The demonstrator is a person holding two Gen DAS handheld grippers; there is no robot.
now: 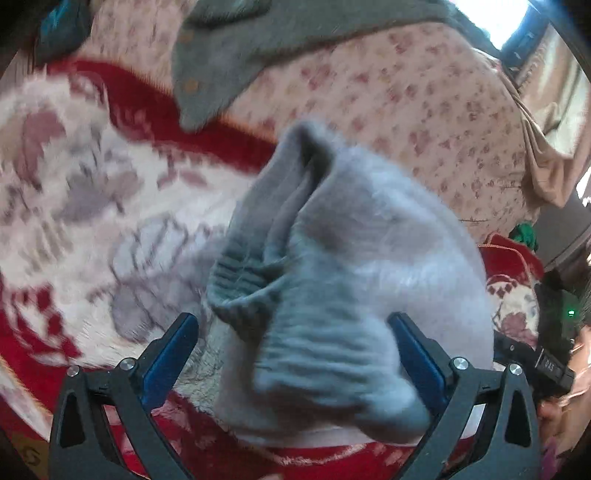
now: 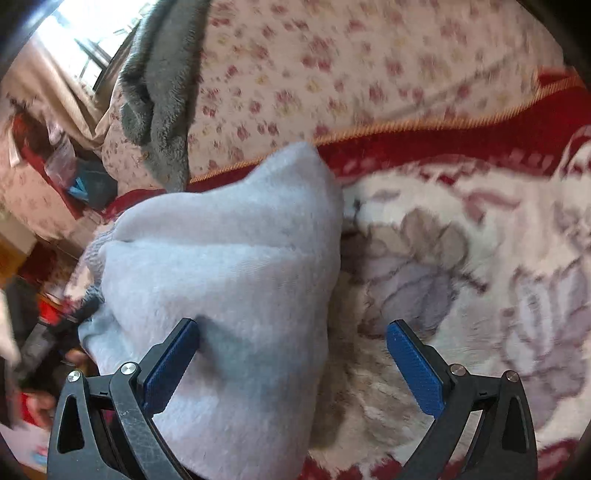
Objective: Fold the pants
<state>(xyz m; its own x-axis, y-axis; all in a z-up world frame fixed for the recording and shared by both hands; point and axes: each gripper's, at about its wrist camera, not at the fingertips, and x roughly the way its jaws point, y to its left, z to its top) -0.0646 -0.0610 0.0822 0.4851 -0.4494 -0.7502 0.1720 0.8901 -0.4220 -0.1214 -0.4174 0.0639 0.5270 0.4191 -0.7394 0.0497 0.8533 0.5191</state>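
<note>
The pants (image 1: 351, 258) are pale grey fleece, bunched in a heap on the red and white blanket (image 1: 92, 221). Their darker ribbed band (image 1: 240, 291) is crumpled at the front. My left gripper (image 1: 291, 317) is open wide around the near end of the heap: the right blue pad (image 1: 417, 354) lies against the cloth and the left pad (image 1: 166, 358) is apart from it. In the right wrist view the pants (image 2: 229, 266) fill the left half. My right gripper (image 2: 293, 324) is open, its left pad (image 2: 173, 365) at the fleece and its right pad (image 2: 413, 369) over bare blanket (image 2: 461, 295).
A pink flowered sheet (image 1: 406, 92) lies behind the blanket, with a dark grey garment (image 1: 229, 55) draped on it. The other gripper's black body (image 1: 546, 354) shows at the right edge. Cluttered things (image 2: 55, 177) and a bright window (image 2: 85, 33) are at the left.
</note>
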